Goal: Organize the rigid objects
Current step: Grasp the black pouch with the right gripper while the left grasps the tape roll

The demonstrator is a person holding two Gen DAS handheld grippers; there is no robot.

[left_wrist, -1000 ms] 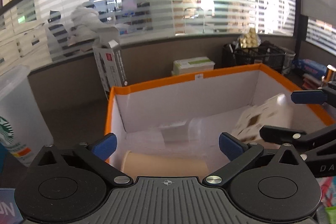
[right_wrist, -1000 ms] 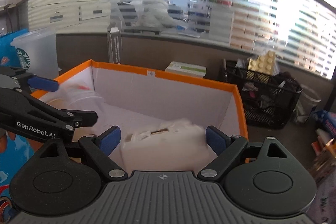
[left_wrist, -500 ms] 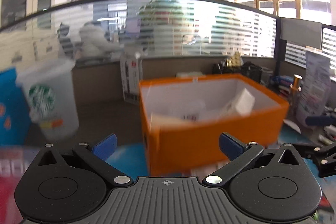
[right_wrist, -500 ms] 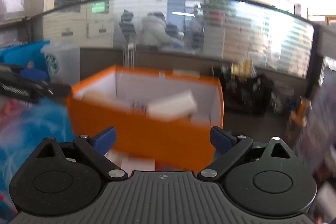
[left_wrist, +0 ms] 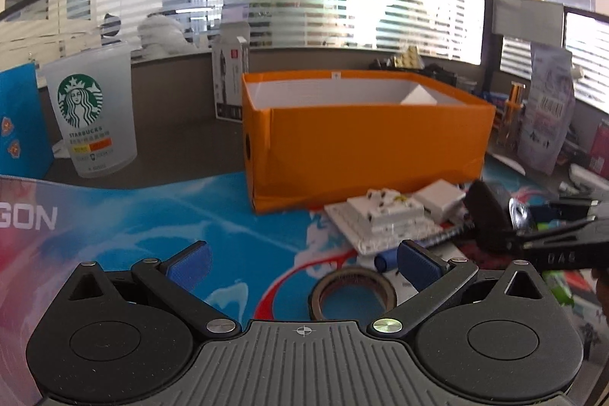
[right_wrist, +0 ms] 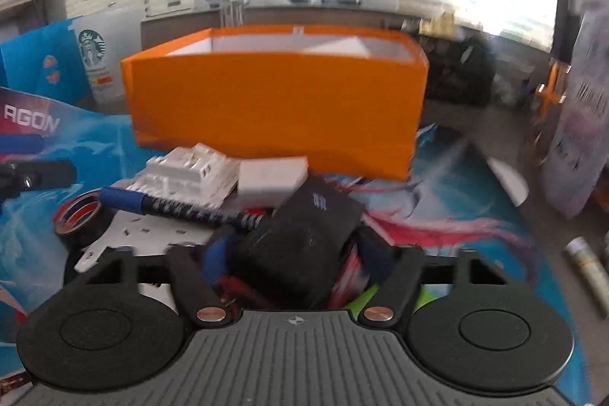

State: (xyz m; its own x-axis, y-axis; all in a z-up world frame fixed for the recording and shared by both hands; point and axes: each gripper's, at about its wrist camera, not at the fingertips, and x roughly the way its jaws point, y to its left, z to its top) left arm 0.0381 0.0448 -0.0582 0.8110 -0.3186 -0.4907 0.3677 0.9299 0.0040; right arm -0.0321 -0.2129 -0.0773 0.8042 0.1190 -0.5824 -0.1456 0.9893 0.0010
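The orange box [left_wrist: 365,139] [right_wrist: 274,109] stands on the blue mat with a white item inside. In front of it lies a pile: a white socket plate [left_wrist: 384,212] [right_wrist: 190,174], a white adapter [left_wrist: 439,196] [right_wrist: 272,179], a blue pen [right_wrist: 125,198], a tape roll [left_wrist: 352,292] [right_wrist: 78,217] and a black box [right_wrist: 304,234] [left_wrist: 487,215]. My right gripper [right_wrist: 297,250] [left_wrist: 563,234] is closing on the black box, its pads against both sides. My left gripper [left_wrist: 302,261] hovers open over the mat, the tape roll just ahead of its right finger.
A Starbucks cup [left_wrist: 89,109] [right_wrist: 93,56] and a blue bag [left_wrist: 19,124] stand at the left behind the mat. A purple packet [left_wrist: 548,109] [right_wrist: 582,124], a small bottle [left_wrist: 512,113] and a tube [right_wrist: 586,261] crowd the right side. A white metal plate [right_wrist: 133,234] lies under the pile.
Both grippers have drawn back from over the orange box and sunk toward the mat. The right jaws, wide before, have closed around the black box. The left jaws stay open.
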